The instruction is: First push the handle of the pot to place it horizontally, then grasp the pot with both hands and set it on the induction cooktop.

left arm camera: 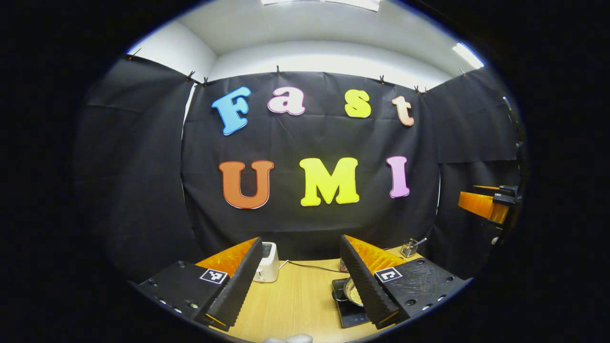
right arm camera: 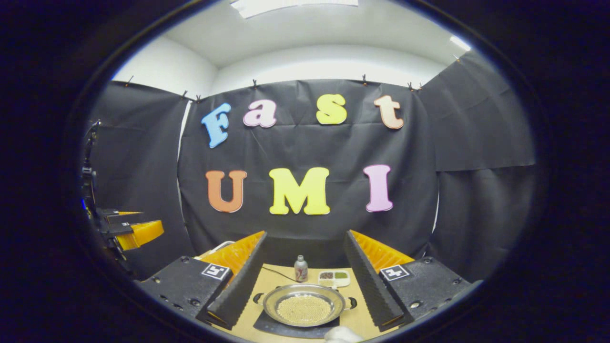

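From my left tongs [left arm camera: 300, 267] I see both fingers spread wide with nothing between them, held above the wooden bench [left arm camera: 300, 300]. At the left, just beyond the left finger, a white toaster [left arm camera: 268, 262] stands near the back edge, and a dark cable [left arm camera: 312, 267] runs from it across the wood. Further right, partly hidden behind the right finger, the pot [left arm camera: 351, 291] sits on the black induction cooktop [left arm camera: 350, 312]. Behind that, a small cup holding utensils [left arm camera: 410, 247] stands by the cloth wall, and far right my right tongs [left arm camera: 486, 202] hang raised in the air.

In the right gripper view, the left tongs show at the far left edge. My right tongs [right arm camera: 305, 271] are also open and empty. Between their fingers lies the steel pot [right arm camera: 304, 305], full of pale grains, resting on the cooktop [right arm camera: 267, 324], one side handle [right arm camera: 258, 298] pointing left and the other [right arm camera: 351, 302] right. Behind it stand a small bottle [right arm camera: 300, 269] and, just beside it, a divided white dish [right arm camera: 334, 277]
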A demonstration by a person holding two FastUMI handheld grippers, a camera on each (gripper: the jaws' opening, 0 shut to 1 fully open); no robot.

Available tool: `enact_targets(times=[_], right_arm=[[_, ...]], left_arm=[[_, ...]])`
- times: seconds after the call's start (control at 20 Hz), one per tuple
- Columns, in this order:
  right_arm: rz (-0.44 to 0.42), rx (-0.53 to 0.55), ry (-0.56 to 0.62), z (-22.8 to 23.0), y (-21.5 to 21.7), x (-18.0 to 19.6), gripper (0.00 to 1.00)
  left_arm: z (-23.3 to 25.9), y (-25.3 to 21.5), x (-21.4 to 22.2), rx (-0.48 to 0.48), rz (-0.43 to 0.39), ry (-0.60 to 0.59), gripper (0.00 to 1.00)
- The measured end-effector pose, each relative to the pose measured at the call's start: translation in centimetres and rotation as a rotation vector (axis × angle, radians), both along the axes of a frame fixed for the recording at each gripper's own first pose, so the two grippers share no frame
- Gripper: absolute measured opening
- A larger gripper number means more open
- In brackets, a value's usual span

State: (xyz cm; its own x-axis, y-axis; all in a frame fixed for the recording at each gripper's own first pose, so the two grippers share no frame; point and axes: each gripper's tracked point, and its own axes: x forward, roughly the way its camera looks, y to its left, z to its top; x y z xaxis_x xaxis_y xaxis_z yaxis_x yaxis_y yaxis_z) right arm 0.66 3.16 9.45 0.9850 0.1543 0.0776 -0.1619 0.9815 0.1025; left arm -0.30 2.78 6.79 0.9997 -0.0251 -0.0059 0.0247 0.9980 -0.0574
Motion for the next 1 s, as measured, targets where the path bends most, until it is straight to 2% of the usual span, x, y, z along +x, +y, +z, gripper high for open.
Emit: enact_targets(times=[0.35,0.55,1.0], right_arm=[[-0.079,0.027,0.014,-0.8,-2.7,-3.0,1.0],[-0.108,0.014,0.027,-1.4,-3.5,-4.0,1.0],[-0.111,-0.017,0.011,-1.0,-3.6,-5.0,1.0]], left_arm=[[0.2,3.6,-4.2,0.006,0.075,-0.01,0.96],[0.3,3.8,-4.9,-0.007,0.075,-0.01,0.96],[0.6,3.9,-5.5,-0.008,0.066,-0.03,0.96]])
